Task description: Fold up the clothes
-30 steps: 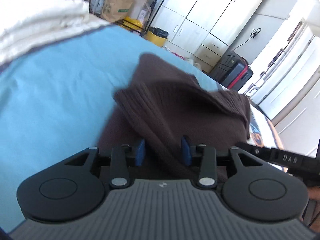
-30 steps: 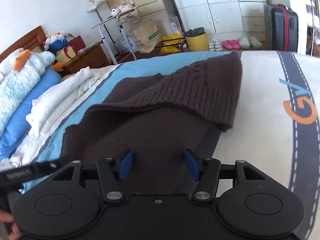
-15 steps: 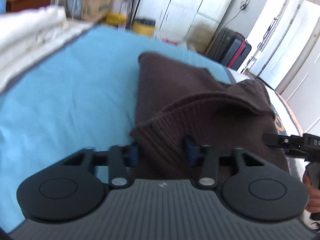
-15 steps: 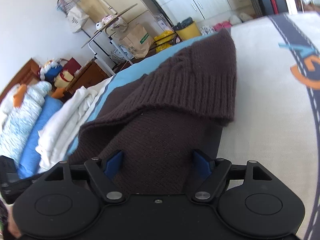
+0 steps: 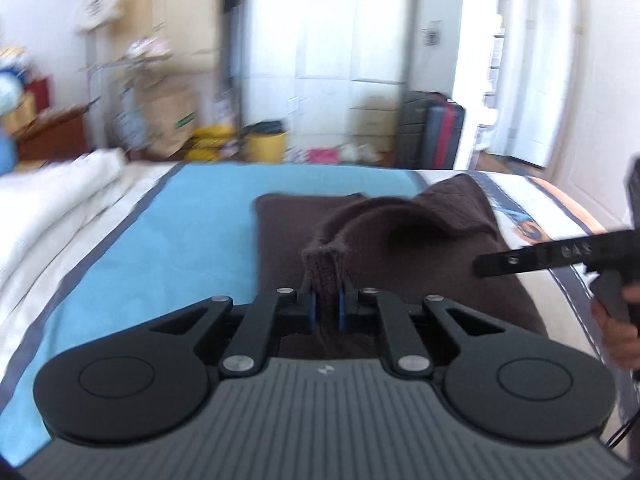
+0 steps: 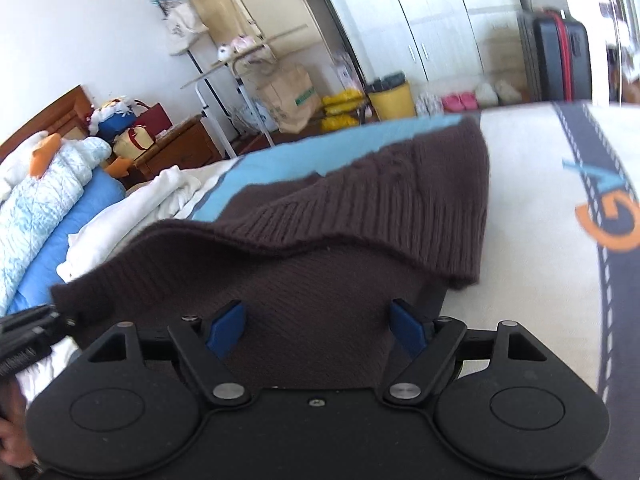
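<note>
Brown sweater on blue sheet, ribbed hem pinched in left gripper, right gripper agape above, white bedding seemingly alongside.

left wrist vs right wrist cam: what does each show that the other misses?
Left wrist only: the left hand-held gripper shut on a pinched ribbed edge of the sweater, its jaws having just closed; doorway at right.
Right wrist only: the right hand-held gripper open over the knit; headboard, soft toys, blue quilt.
Both: sweater, blue sheet, white bedding, yellow bin, suitcase.
</note>
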